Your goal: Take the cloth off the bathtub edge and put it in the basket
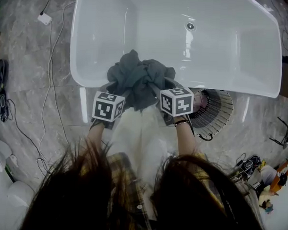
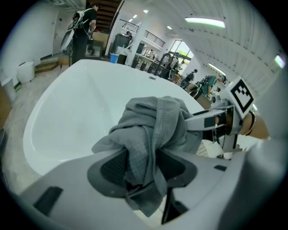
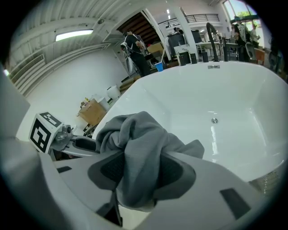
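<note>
Grey cloth point(image 1: 136, 77) is bunched in both pairs of my jaws: the left gripper point(image 2: 141, 168) is clamped partway shut on one fold, the right gripper point(image 3: 139, 173) on another. The bundle sits just ahead of them, at the near rim of the bathtub point(image 1: 225, 54). I judge the grasp made and the lift due. Next I must raise it clear and swing it to the basket point(image 1: 218, 112) just beside my right jaws, outside the tub

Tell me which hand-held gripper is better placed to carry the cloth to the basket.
Right, probably. Both hold the cloth at the bathtub edge, but the right hand-held gripper is beside the basket; the left hand-held gripper is on the far side.
</note>
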Demonstrator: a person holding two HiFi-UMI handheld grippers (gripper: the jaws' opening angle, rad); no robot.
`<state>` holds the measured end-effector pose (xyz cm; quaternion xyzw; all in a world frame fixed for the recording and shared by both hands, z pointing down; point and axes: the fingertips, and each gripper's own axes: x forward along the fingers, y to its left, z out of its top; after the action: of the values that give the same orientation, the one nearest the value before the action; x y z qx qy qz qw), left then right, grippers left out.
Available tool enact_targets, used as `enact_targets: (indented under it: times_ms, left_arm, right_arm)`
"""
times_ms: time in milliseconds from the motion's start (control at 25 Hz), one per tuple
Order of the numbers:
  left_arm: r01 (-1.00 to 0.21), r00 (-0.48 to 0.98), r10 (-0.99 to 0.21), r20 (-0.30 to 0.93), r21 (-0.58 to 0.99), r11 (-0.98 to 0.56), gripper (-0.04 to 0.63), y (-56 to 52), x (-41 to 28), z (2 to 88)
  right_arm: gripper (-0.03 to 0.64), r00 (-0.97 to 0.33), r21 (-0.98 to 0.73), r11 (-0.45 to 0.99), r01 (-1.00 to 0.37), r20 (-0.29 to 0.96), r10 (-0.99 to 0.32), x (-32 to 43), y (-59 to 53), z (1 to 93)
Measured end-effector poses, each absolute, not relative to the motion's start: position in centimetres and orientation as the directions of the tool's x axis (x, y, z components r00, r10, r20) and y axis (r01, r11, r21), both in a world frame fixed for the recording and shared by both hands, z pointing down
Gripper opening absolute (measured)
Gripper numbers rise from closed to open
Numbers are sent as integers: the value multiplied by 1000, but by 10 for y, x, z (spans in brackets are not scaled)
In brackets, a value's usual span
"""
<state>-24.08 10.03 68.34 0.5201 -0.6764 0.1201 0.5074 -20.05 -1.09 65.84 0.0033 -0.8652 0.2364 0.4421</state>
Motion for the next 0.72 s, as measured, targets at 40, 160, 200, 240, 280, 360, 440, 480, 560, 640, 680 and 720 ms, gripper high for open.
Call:
enact_targets:
  times_ms: [40, 160, 200, 240, 280, 360, 440, 480, 560, 640, 680, 720]
  left_arm:
    - [-814, 69, -582, 810, 383, 436, 210, 101, -241, 683]
    - [-803, 94, -583, 807, 408, 435, 159, 100, -240, 683]
    - [-805, 96, -583, 806, 408, 431, 150, 100, -240, 683]
    - [-808, 98, -585, 805, 407, 426, 146, 100, -239, 683]
    - [-810, 99, -587, 803, 407, 421, 143, 101, -239, 682]
    - [-815, 103, -595, 797, 411, 409, 140, 103, -239, 682]
    - [-819, 106, -601, 792, 413, 399, 135, 102, -240, 681]
    - [-821, 110, -601, 792, 413, 394, 132, 101, -240, 681]
    - [-828, 120, -599, 792, 413, 380, 126, 100, -239, 680]
    - [-834, 129, -597, 792, 412, 366, 120, 101, -239, 678]
    - [-837, 133, -595, 792, 411, 361, 118, 102, -240, 677]
    - [-839, 136, -594, 792, 411, 356, 117, 103, -240, 676]
  right_arm:
    - [194, -608, -404, 889, -215, 767, 202, -201, -11, 657]
    - [153, -610, -390, 896, -214, 770, 189, -203, -10, 656]
    - [146, -610, -385, 898, -214, 770, 185, -203, -10, 655]
    - [141, -611, -382, 899, -213, 771, 183, -203, -9, 655]
    - [138, -611, -382, 900, -212, 770, 183, -203, -9, 654]
    - [130, -614, -385, 898, -211, 767, 185, -203, -8, 653]
    - [126, -620, -388, 897, -213, 763, 183, -203, -9, 653]
    - [124, -624, -388, 896, -216, 761, 179, -203, -10, 652]
    - [121, -633, -389, 893, -226, 756, 169, -201, -11, 651]
    - [118, -644, -397, 886, -240, 748, 161, -201, -10, 649]
    - [117, -649, -402, 882, -246, 744, 158, -201, -9, 647]
    - [117, -654, -405, 879, -252, 740, 154, -200, -8, 645]
